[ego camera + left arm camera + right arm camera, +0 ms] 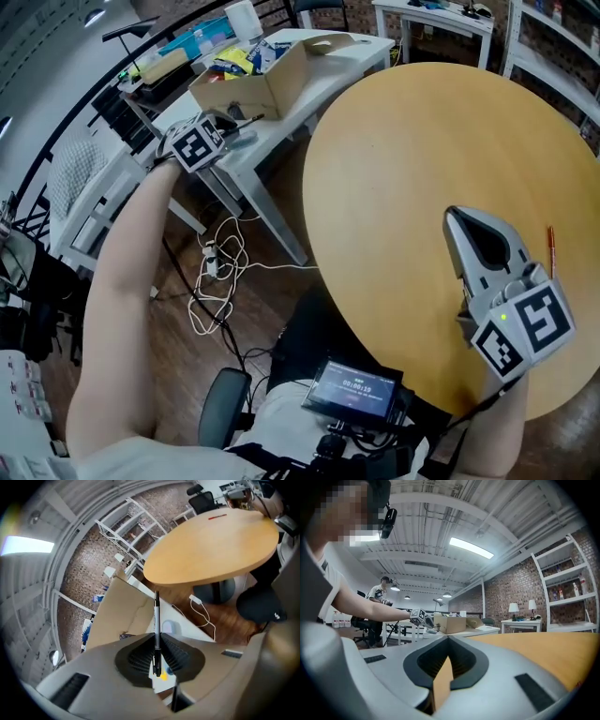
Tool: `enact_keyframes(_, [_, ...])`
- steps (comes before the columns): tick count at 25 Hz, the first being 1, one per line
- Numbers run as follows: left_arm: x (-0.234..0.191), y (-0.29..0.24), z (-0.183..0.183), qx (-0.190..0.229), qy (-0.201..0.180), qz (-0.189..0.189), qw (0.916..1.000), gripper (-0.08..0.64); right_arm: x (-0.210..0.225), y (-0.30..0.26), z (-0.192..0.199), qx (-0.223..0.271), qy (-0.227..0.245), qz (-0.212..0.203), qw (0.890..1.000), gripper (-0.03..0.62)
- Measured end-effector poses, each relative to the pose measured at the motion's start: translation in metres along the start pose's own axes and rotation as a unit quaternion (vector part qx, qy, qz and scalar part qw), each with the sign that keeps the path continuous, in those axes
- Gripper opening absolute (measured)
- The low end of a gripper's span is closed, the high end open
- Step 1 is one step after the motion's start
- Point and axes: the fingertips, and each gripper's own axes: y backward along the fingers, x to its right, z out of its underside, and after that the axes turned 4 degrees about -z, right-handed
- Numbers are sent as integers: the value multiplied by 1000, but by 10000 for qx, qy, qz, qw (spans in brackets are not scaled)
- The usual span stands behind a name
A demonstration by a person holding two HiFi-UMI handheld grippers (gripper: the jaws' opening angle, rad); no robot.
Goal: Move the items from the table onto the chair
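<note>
Holding a dark pen [157,620] clenched upright in the fingers of our left gripper [157,641], we have it above the white desk [272,141], near a cardboard box [248,84]. Low over the round wooden desk [422,159] is our right gripper [461,223], fingers closed together on nothing. A thin red pen [550,242] lies just right of it.

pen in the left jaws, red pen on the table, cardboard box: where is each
pen [157,641]: left gripper view, barrel between the jaws
red pen [551,251]: head view, middle of its barrel
box [234,97]: head view, front wall
</note>
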Motion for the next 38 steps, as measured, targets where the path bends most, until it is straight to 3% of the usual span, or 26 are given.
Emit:
enact_keyframes(3, [-6, -13, 14, -375, -305, 176, 9987, 58, 3, 4, -1, 25, 6, 57, 10000, 3])
enact_keyframes(11, [-29, -40, 63, -1416, -500, 252, 9883, 58, 14, 11, 4, 44, -1, 241, 9997, 3])
enact_keyframes(16, [-39, -40, 68, -1556, -541, 1, 9863, 87, 19, 17, 4, 45, -37, 316, 9995, 3])
enact_keyframes(23, [-52, -36, 52, -1267, -716, -302, 9889, 101, 17, 19, 4, 98, -41, 281, 9995, 3])
enact_keyframes(28, [-43, -10, 1, -591, -646, -414, 9953, 17, 17, 23, -2, 174, -35, 294, 9994, 3])
enact_keyframes(31, [-17, 0, -37, -165, -644, -194, 9976, 15, 16, 26, -5, 225, -11, 311, 9993, 3])
enact_keyframes(34, [21, 11, -81, 416, -374, 133, 9983, 15, 19, 31, -6, 277, -13, 360, 9990, 3])
enact_keyframes(38, [59, 31, -141, 1323, 121, 517, 9898, 15, 26, 44, -11, 348, -10, 483, 9982, 3])
